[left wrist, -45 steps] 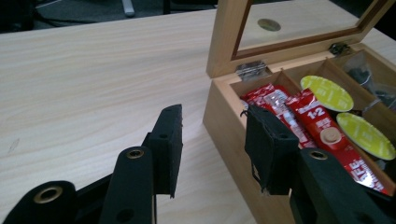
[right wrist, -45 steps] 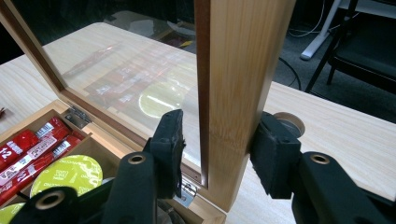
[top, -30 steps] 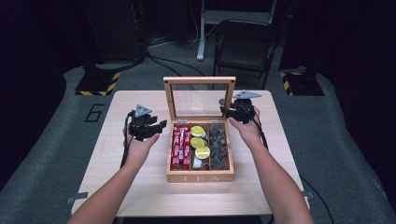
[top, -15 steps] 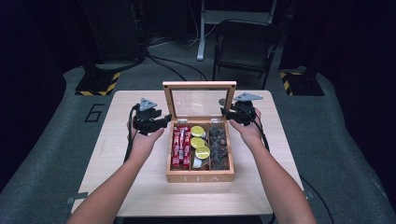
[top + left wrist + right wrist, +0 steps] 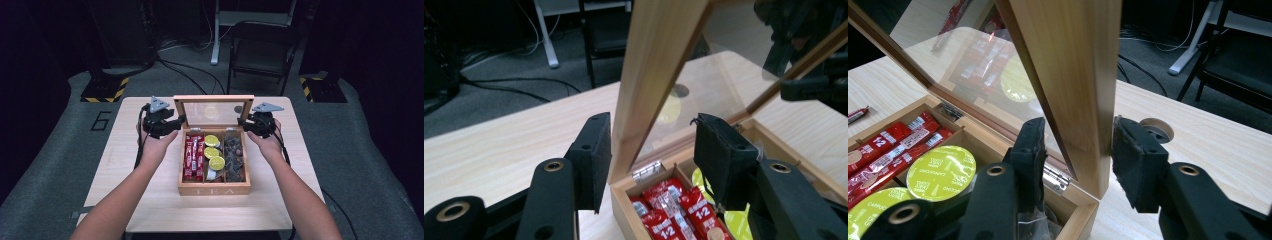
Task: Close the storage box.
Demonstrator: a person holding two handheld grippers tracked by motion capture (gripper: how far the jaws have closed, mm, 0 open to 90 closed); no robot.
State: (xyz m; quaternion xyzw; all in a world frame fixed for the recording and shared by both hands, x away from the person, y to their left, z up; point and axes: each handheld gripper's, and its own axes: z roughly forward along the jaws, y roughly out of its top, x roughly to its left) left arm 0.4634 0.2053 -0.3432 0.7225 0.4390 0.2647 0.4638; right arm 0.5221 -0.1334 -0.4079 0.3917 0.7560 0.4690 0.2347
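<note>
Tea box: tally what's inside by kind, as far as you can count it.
Green capsules: 3
Red sachets: at least 3, overlapping
Dark packets: 1 heap, pieces too jumbled to count
Total: 3 kinds in the box, at least 6 countable items plus the dark heap

The wooden tea box point(image 5: 214, 186) sits mid-table, its glass-paned lid point(image 5: 213, 111) standing upright, open.
</note>
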